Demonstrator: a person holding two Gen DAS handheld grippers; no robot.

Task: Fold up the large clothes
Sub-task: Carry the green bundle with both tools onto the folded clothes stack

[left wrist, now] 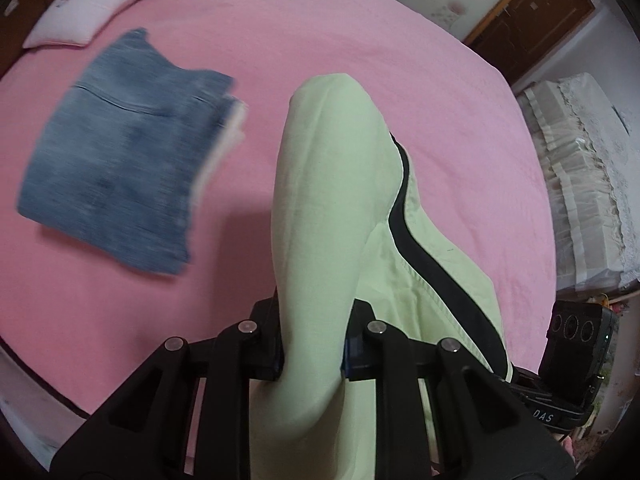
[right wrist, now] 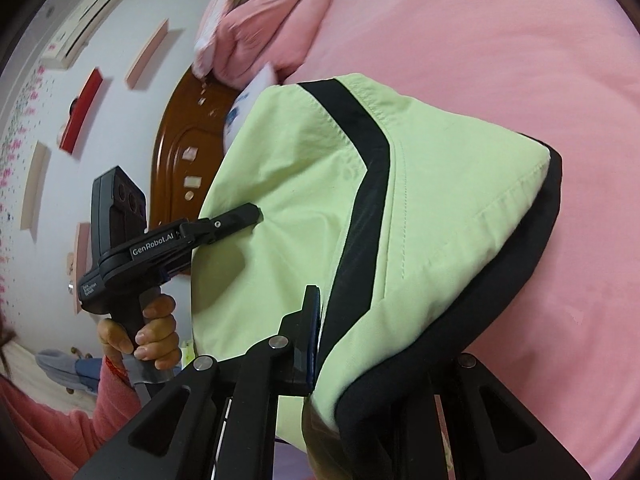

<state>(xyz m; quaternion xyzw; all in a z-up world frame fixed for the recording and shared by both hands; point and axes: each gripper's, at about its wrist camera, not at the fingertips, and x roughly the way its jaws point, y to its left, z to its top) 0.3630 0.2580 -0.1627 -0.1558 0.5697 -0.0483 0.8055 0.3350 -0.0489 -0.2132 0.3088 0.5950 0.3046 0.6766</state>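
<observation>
While a thick fold of the pale green garment is pinched between the 2 fingers of the left gripper, the cloth is seen running straight ahead of that gripper, away from the camera, and is held above the pink bed. Its long axis lies roughly along the gripper's own forward line, with a black trim band curving down its right side. In the right wrist view, the right gripper is pressed onto the same garment at its black-edged border; only 1 finger is clearly shown, the other being covered by cloth, so a clamp is judged rather than seen. The left gripper is also visible there, gripping the opposite edge, held by a hand. The garment is thus stretched between both grippers, neither plainly nearer to the bed, and the coming move is judged to depend on lowering it flat ahead of them. A folded denim piece lies well apart to the left, blurred. The garment's full outline, its sleeves and its lower end are hidden or cut off.
</observation>
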